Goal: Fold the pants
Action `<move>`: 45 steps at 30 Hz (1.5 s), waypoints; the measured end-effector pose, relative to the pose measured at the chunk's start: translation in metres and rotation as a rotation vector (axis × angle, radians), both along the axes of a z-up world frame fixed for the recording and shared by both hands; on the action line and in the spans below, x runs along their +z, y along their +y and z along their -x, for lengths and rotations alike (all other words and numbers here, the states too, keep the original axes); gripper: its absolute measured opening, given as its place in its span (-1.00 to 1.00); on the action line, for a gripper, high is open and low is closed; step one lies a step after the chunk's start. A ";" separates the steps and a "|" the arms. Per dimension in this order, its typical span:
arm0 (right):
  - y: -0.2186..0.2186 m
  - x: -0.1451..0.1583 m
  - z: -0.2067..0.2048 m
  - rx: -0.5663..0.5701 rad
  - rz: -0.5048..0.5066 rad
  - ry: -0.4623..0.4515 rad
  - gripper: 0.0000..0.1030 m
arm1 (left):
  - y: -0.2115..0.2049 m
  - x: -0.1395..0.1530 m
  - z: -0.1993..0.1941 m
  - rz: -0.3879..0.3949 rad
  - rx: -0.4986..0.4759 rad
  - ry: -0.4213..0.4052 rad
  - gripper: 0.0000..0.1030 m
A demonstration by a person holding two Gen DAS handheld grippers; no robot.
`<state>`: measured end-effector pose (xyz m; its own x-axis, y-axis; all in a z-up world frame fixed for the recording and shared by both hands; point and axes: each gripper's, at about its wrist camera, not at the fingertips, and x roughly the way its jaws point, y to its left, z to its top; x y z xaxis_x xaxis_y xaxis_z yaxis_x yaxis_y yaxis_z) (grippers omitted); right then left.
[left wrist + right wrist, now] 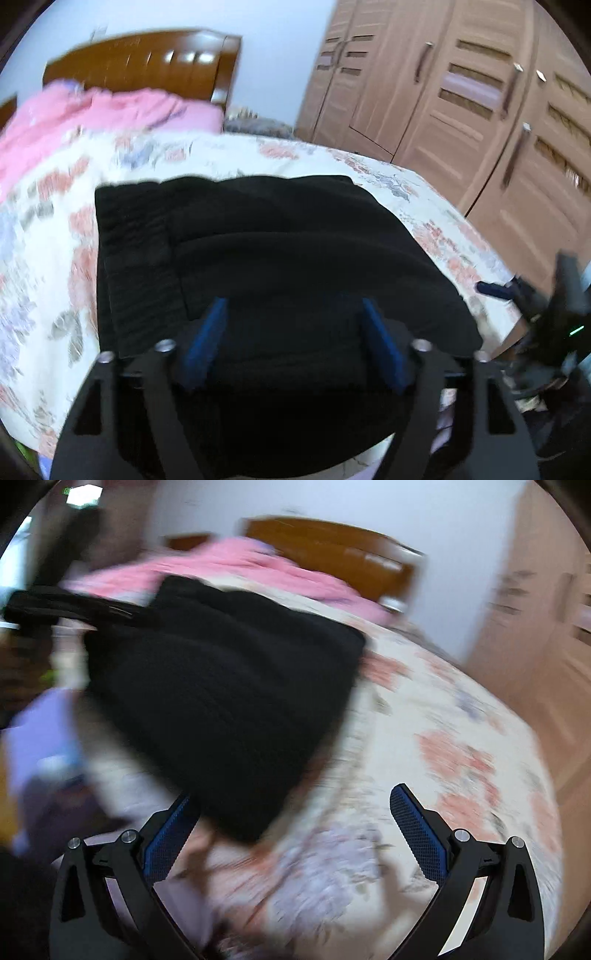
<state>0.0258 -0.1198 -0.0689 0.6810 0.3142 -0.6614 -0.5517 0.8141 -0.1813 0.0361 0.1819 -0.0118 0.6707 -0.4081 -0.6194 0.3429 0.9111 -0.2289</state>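
- Pants: black, folded into a compact stack, lying on the floral bedspread.
- Left tongs: jaws wide, nothing between them; pants directly ahead and beneath the blue pads.
- Right tongs: jaws wide, empty, over bare bedspread; pants ahead and to the left, near edge at the left pad.
- Right view heavily blurred.
- Pink blanket beyond the pants.

Floral-sheeted bed with wooden headboard, brown louvred wardrobe alongside, pale wall.
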 end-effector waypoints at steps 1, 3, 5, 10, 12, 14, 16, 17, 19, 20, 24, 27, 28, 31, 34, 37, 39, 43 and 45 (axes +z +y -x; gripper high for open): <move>-0.010 0.009 0.007 0.057 -0.051 0.007 0.91 | -0.005 0.004 0.005 -0.035 0.005 -0.025 0.65; -0.031 0.028 0.001 0.095 -0.183 0.057 0.91 | -0.012 0.015 0.013 -0.057 -0.012 -0.070 0.80; -0.050 0.045 -0.025 0.056 -0.316 0.090 0.91 | -0.014 0.028 0.015 -0.070 -0.026 -0.096 0.93; -0.062 0.055 -0.158 -0.231 -0.422 0.242 0.91 | -0.023 0.053 0.008 -0.212 0.039 -0.139 0.97; -0.055 0.050 -0.202 -0.291 -0.430 0.316 0.91 | -0.025 0.056 0.000 -0.215 0.042 -0.115 0.97; -0.037 0.045 -0.237 -0.299 -0.392 0.357 0.91 | -0.032 0.058 -0.005 -0.209 0.007 -0.102 0.97; -0.010 0.032 -0.264 -0.250 -0.293 0.421 0.91 | -0.039 0.055 -0.011 -0.199 -0.031 -0.082 0.97; -0.001 0.026 -0.274 -0.222 -0.265 0.454 0.91 | -0.044 0.053 -0.015 -0.194 -0.050 -0.063 0.97; 0.013 0.015 -0.286 -0.196 -0.221 0.488 0.91 | -0.058 0.050 -0.028 -0.165 -0.118 -0.016 0.97; 0.018 0.010 -0.290 -0.185 -0.203 0.507 0.91 | -0.066 0.049 -0.035 -0.150 -0.152 0.000 0.97; 0.030 -0.009 -0.302 -0.179 -0.105 0.536 0.92 | -0.097 0.040 -0.067 -0.113 -0.264 0.057 0.96; 0.036 -0.012 -0.301 -0.168 -0.055 0.491 0.92 | -0.113 0.019 -0.087 -0.143 -0.324 0.174 0.96; 0.037 -0.012 -0.300 -0.170 -0.049 0.484 0.92 | -0.115 0.005 -0.090 -0.167 -0.351 0.258 0.93; 0.035 -0.013 -0.298 -0.164 -0.046 0.473 0.92 | -0.097 -0.006 -0.070 -0.180 -0.383 0.326 0.93; 0.033 -0.014 -0.298 -0.154 -0.057 0.454 0.92 | -0.059 -0.004 -0.048 -0.130 -0.355 0.356 0.91; 0.034 -0.015 -0.299 -0.161 -0.062 0.448 0.92 | -0.048 -0.004 -0.028 -0.173 -0.331 0.317 0.89; 0.034 -0.014 -0.299 -0.169 -0.064 0.446 0.92 | -0.052 -0.002 -0.024 -0.201 -0.301 0.305 0.89; 0.028 0.000 -0.291 -0.185 -0.097 0.422 0.91 | -0.061 0.002 -0.022 -0.271 -0.263 0.324 0.90; 0.019 0.025 -0.272 -0.172 -0.160 0.349 0.91 | -0.060 0.012 -0.020 -0.287 -0.242 0.342 0.90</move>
